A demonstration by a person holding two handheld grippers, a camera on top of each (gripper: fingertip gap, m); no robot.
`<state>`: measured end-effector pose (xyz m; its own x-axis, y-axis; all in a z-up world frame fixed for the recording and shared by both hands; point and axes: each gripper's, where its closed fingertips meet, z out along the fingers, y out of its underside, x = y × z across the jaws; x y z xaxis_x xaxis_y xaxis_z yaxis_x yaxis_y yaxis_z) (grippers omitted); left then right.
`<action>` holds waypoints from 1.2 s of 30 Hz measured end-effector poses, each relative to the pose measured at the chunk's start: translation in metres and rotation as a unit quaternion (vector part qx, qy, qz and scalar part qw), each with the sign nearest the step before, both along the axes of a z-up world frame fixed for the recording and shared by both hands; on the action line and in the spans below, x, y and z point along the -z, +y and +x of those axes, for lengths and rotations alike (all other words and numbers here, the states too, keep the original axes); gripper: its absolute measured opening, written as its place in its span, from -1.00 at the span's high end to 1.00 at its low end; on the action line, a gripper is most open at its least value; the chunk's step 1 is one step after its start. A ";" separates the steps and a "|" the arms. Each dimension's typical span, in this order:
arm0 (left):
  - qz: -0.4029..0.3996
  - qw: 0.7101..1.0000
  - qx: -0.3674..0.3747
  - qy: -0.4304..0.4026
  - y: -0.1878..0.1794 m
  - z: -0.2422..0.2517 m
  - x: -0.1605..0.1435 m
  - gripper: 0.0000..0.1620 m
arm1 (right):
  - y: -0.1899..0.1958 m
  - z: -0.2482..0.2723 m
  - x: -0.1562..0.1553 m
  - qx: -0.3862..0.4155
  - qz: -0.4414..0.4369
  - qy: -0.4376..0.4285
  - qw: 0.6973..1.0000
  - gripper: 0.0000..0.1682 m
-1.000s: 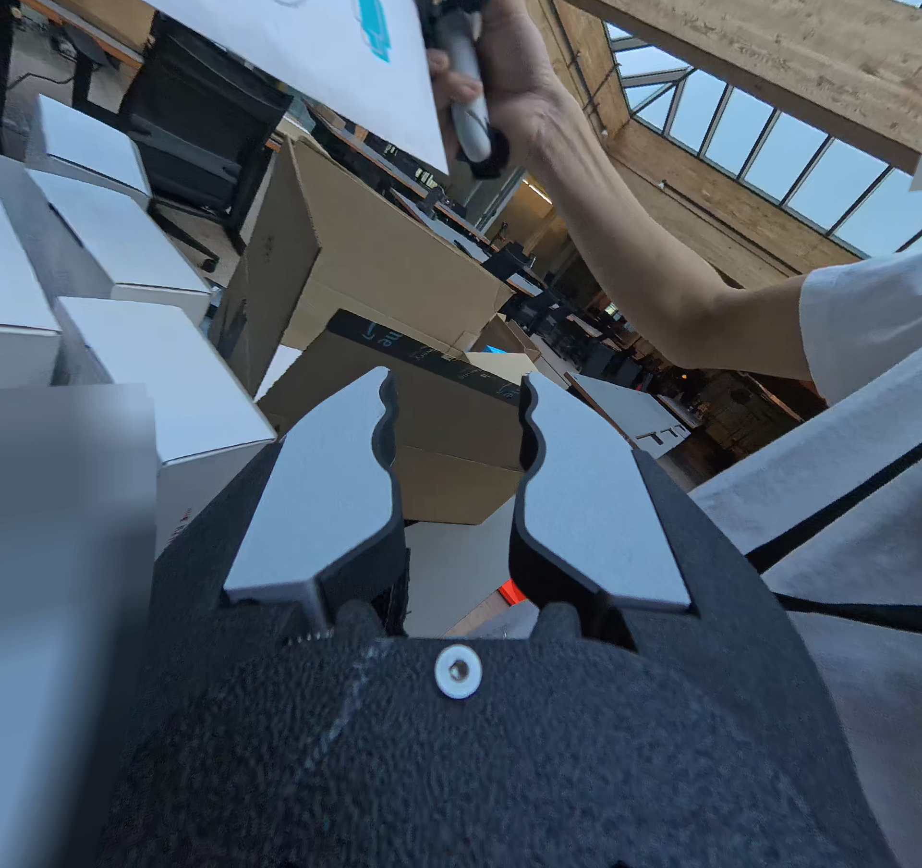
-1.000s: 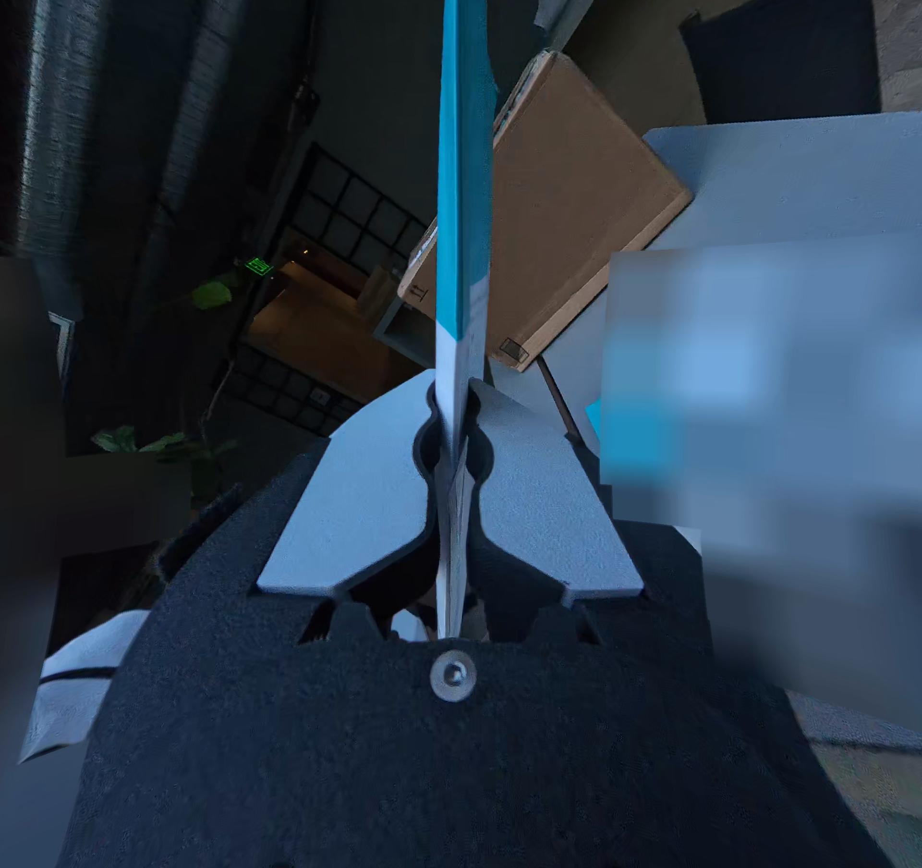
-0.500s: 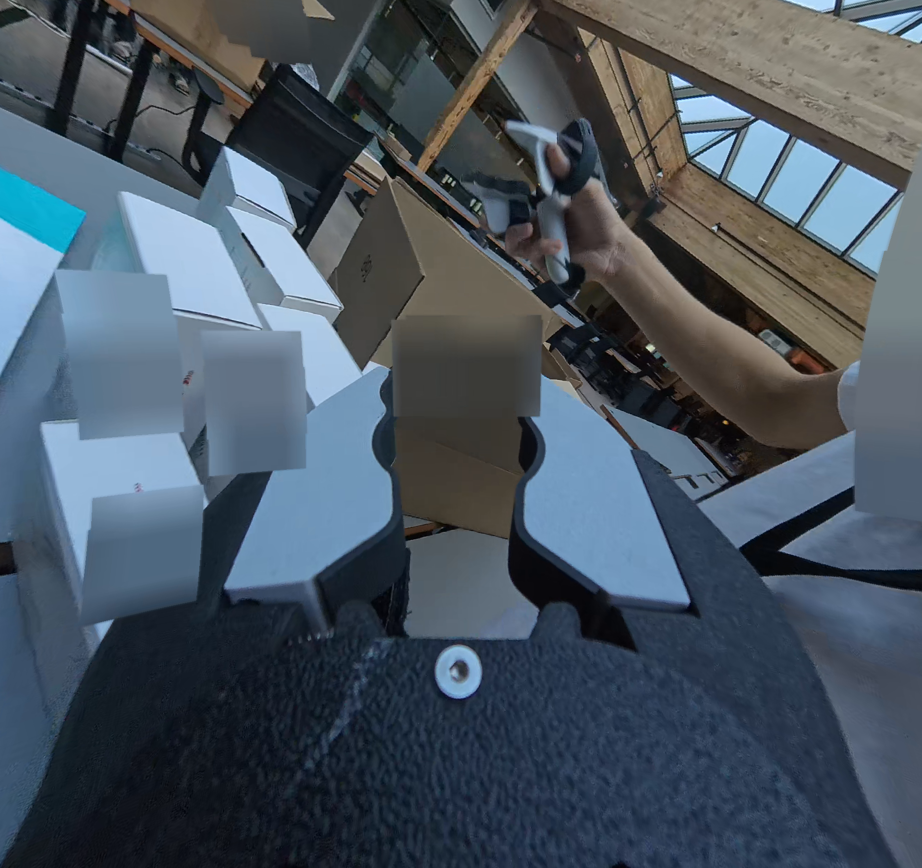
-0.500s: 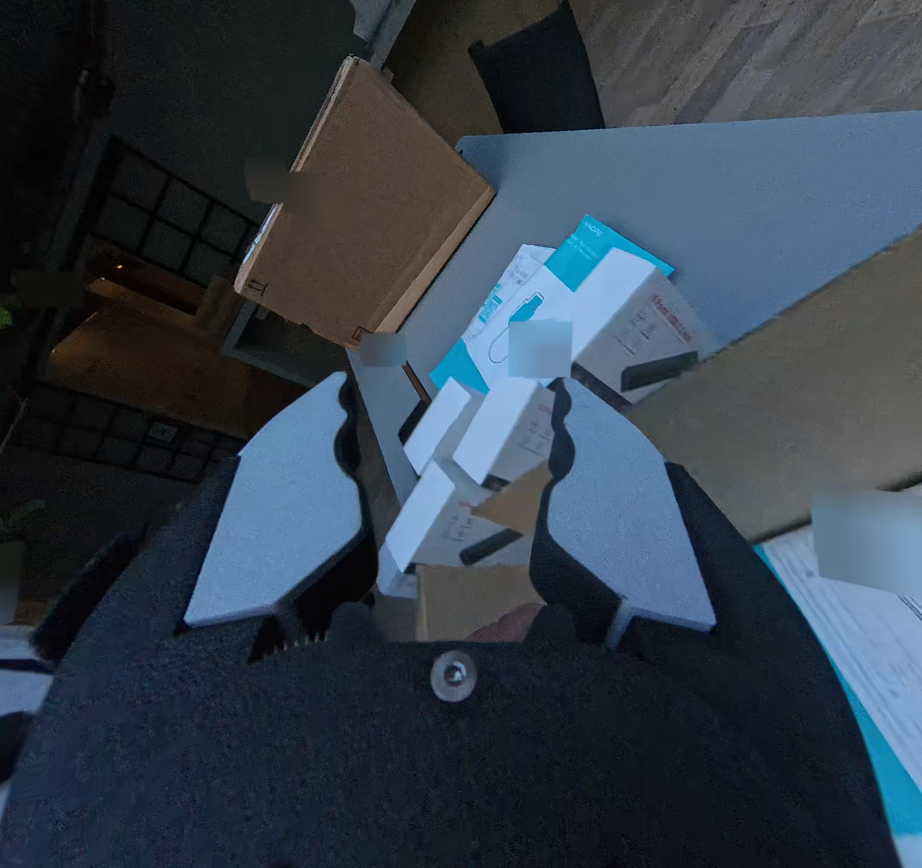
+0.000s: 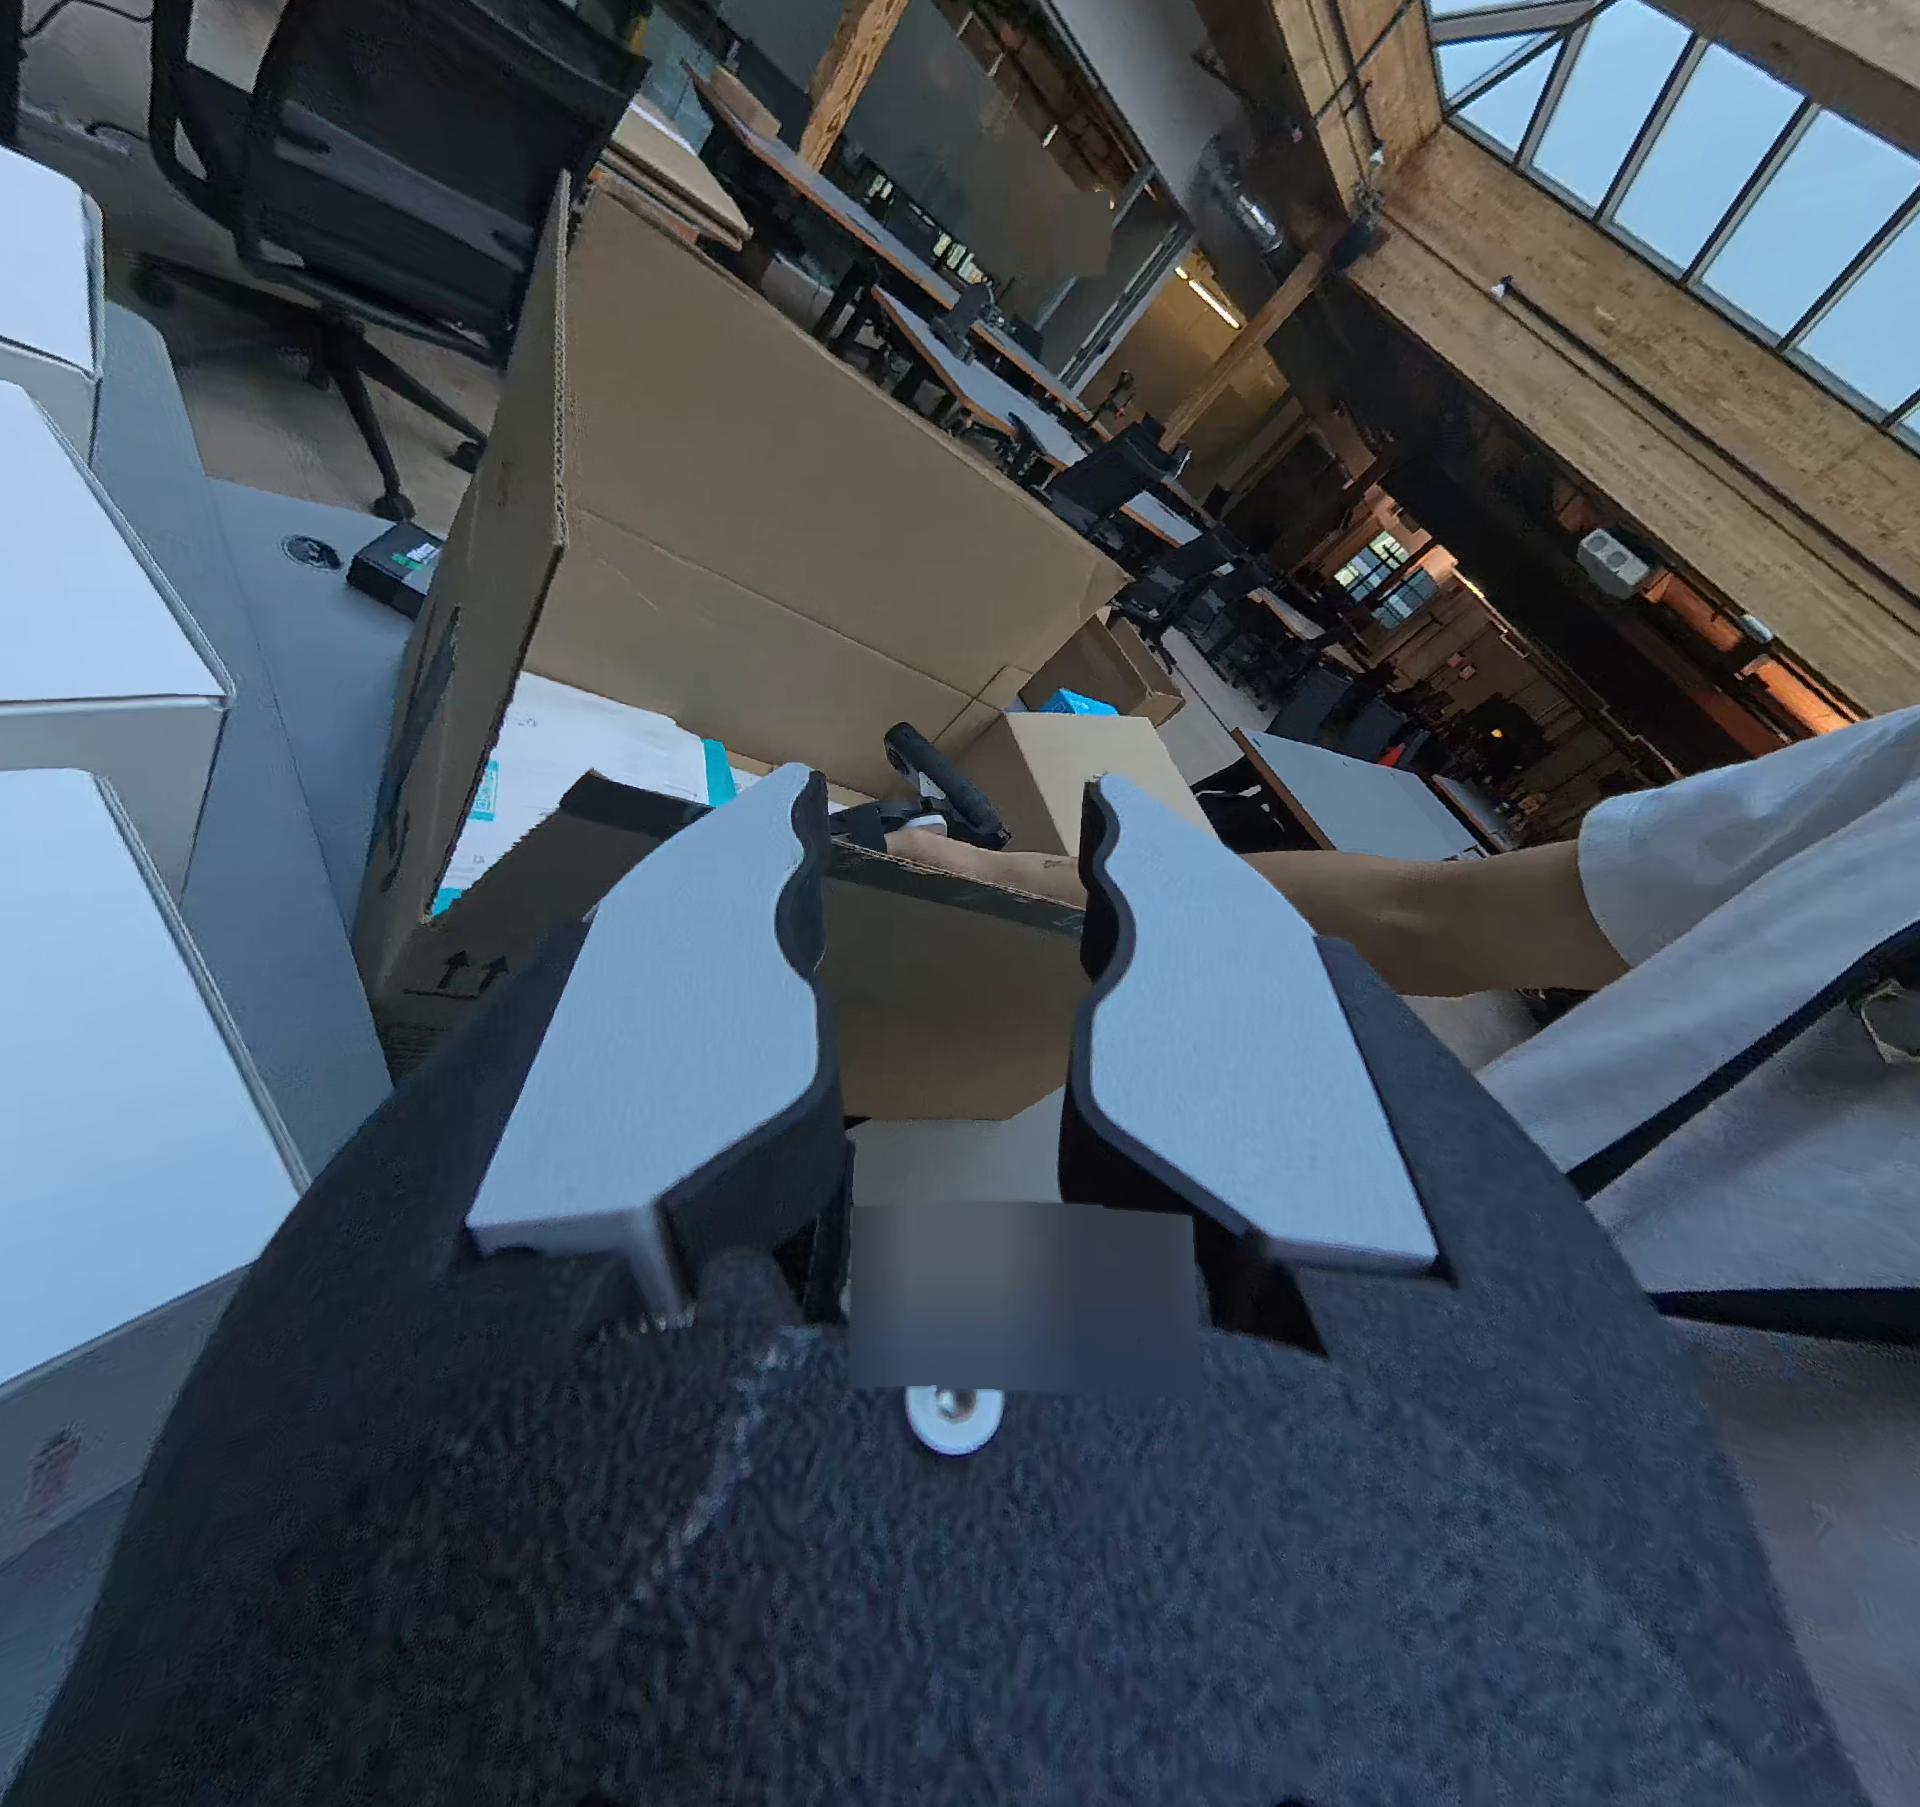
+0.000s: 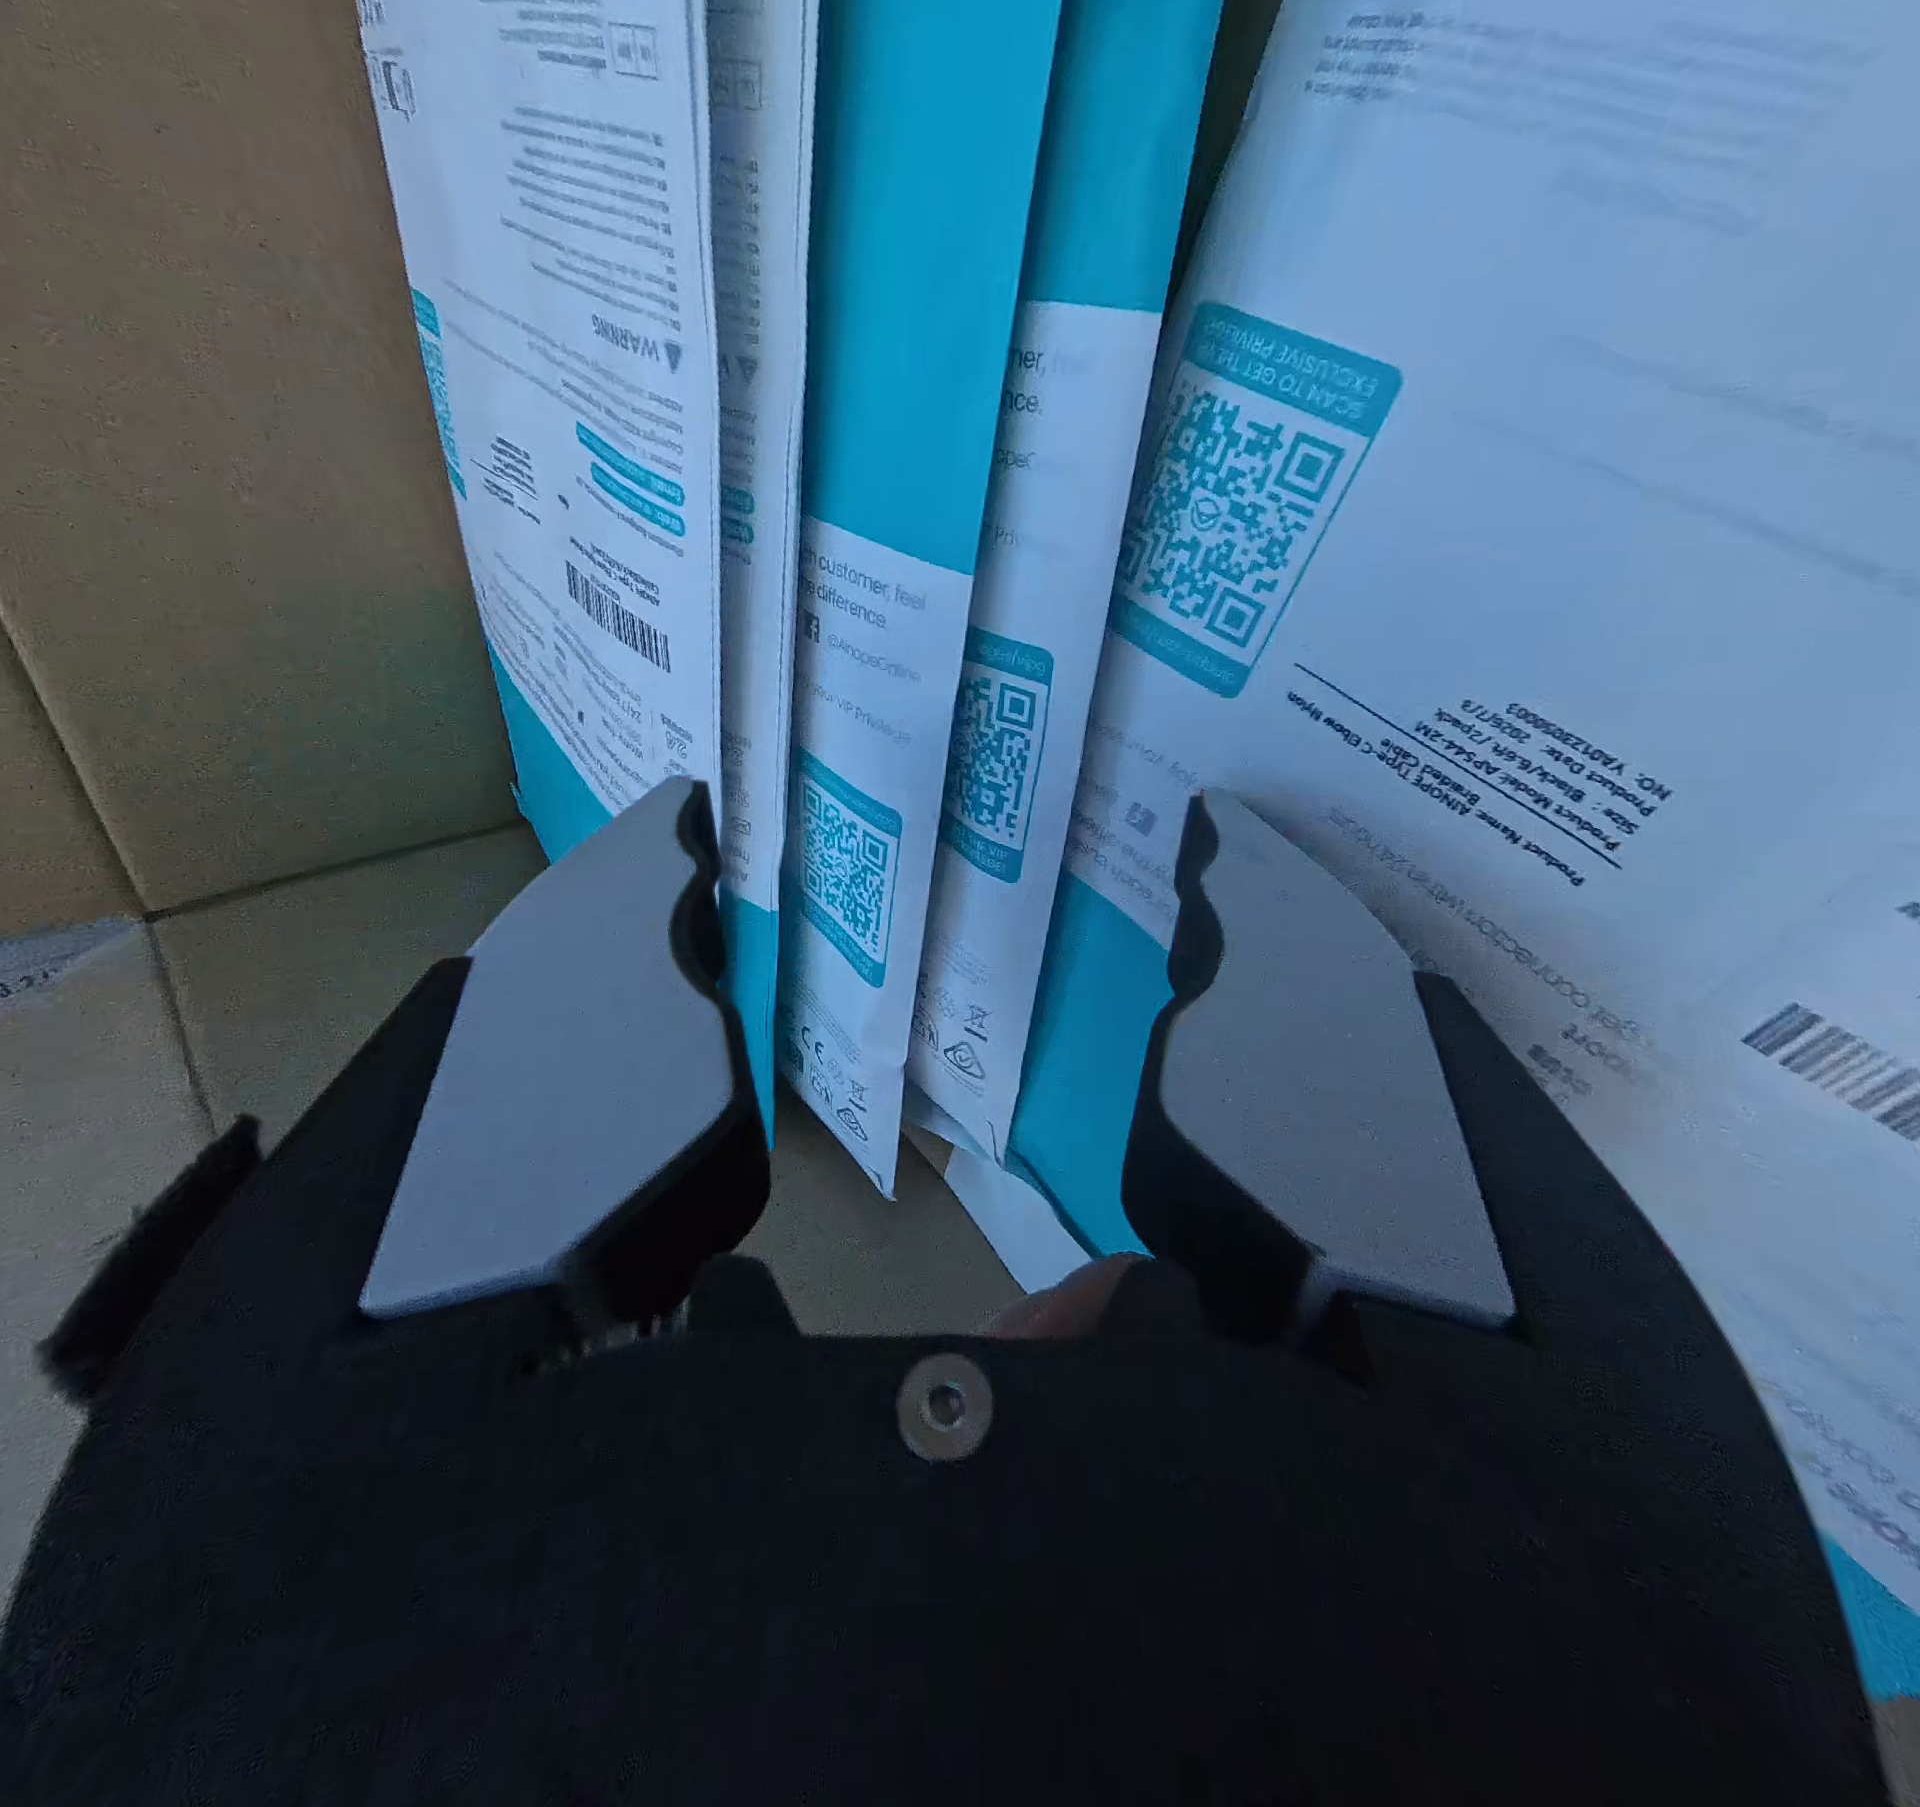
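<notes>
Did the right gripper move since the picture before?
Yes. The right gripper went down into the cardboard box; before, it hung above the box, and now it is open beside the standing white-and-teal packets.

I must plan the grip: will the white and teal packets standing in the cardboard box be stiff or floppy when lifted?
Probably thin and bendable: the white and teal packets look flat and lean on each other. Likely light. Their smooth printed faces might slip in the open right claw.
</notes>
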<state>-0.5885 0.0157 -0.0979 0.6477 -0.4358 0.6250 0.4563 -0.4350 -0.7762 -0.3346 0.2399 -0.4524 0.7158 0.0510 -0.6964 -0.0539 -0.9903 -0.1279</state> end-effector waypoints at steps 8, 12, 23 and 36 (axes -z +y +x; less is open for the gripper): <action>-0.046 0.998 -0.014 0.047 0.002 0.022 0.021 0.44 | 0.016 -0.058 -0.032 -0.037 0.014 0.114 0.993 0.25; -0.062 0.997 -0.017 0.034 0.002 0.019 0.026 0.44 | 0.015 -0.096 -0.064 -0.058 0.030 0.187 0.980 0.17; -0.079 0.996 -0.029 0.015 -0.008 -0.006 0.036 0.44 | 0.018 -0.131 -0.046 -0.089 0.074 0.163 0.980 0.38; -0.027 1.000 -0.007 -0.006 -0.019 -0.010 0.017 0.44 | 0.005 -0.125 -0.137 -0.121 0.092 0.164 0.975 0.70</action>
